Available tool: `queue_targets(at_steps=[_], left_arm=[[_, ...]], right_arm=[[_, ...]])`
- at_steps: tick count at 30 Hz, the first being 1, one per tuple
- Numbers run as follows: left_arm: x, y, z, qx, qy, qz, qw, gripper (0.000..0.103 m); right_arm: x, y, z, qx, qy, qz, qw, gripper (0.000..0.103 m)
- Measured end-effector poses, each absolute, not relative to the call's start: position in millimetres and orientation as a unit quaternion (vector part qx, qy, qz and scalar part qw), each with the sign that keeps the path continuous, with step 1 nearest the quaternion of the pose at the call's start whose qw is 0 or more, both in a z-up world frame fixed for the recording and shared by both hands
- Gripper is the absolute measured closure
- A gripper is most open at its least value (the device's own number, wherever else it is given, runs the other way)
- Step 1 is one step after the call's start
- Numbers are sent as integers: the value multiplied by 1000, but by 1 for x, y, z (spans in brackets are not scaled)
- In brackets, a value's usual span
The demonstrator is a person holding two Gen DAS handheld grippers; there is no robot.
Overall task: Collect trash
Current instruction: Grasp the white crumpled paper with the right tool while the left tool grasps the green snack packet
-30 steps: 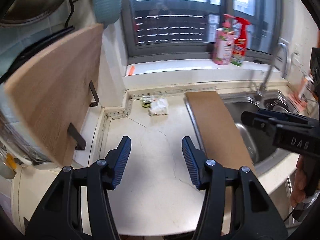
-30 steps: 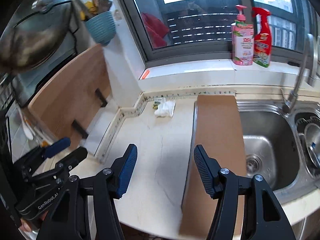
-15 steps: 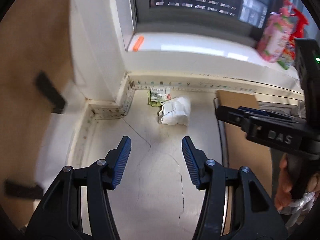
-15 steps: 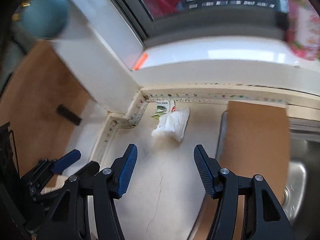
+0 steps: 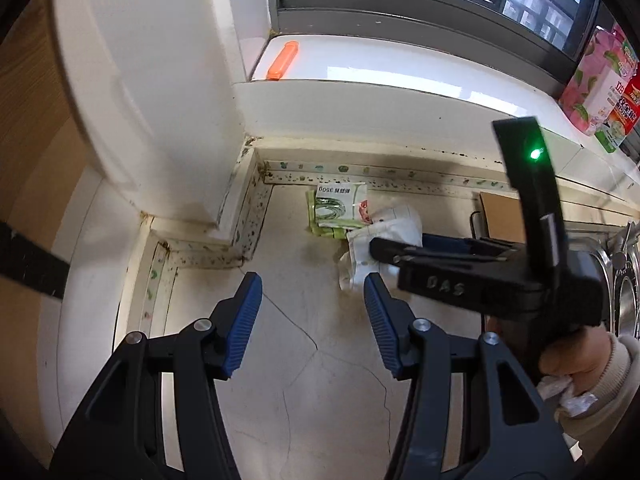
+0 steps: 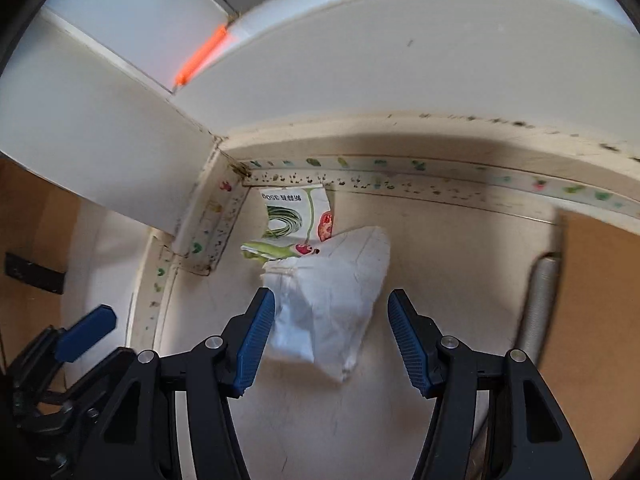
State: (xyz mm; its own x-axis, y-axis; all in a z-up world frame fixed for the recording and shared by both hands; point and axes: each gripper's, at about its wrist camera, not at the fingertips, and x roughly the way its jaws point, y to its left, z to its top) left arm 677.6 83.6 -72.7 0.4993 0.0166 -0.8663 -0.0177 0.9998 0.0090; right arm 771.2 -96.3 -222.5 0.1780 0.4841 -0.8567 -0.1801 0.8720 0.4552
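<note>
A crumpled white paper (image 6: 332, 300) lies on the cream counter (image 6: 440, 264) near the back corner, and it also shows in the left wrist view (image 5: 384, 236). A green and white wrapper (image 6: 296, 220) lies flat behind it against the wall strip, seen too in the left wrist view (image 5: 338, 210). My right gripper (image 6: 331, 334) is open with its blue pads on either side of the white paper, not closed on it. My left gripper (image 5: 312, 320) is open and empty, lower left of the trash. The right gripper body (image 5: 480, 272) covers part of the paper in the left wrist view.
A wooden cutting board (image 6: 600, 320) lies to the right by the sink (image 5: 628, 292). A leaning wooden board (image 5: 28, 160) stands at the left. An orange object (image 5: 282, 60) lies on the window sill. Pink and red bottles (image 5: 600, 84) stand at the sill's right.
Both grippers have moved forward toward the back corner. The right gripper now straddles the white paper. Both stay open.
</note>
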Motion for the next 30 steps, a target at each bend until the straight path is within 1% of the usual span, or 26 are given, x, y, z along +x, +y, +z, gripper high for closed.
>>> queue_targets(at_steps=[3, 4, 5, 8, 11, 16, 22, 25, 30], left_arm=[[683, 84, -73, -8, 503, 6, 864, 53], [686, 85, -74, -15, 505, 4, 863, 53], [690, 86, -75, -24, 507, 1, 861, 53], [701, 87, -78, -47, 513, 0, 857, 53], [716, 86, -83, -66, 517, 4, 853, 53], [740, 84, -99, -91, 532, 14, 842, 53], [761, 89, -126, -149, 549, 32, 822, 53], [766, 93, -136, -171, 551, 53, 815, 53], [767, 96, -149, -202, 551, 73, 806, 53]], right_arm=[[770, -89, -227, 116, 590, 230, 765, 44], [770, -88, -228, 112, 588, 232, 766, 51], [770, -87, -230, 113, 589, 237, 765, 53], [767, -88, -232, 112, 585, 248, 764, 60], [758, -96, -231, 115, 583, 262, 761, 64], [740, -114, -220, 111, 569, 265, 771, 67], [738, -159, -200, 183, 516, 230, 804, 67], [739, -169, -198, 207, 504, 227, 807, 67], [737, -163, -200, 196, 504, 232, 808, 67]])
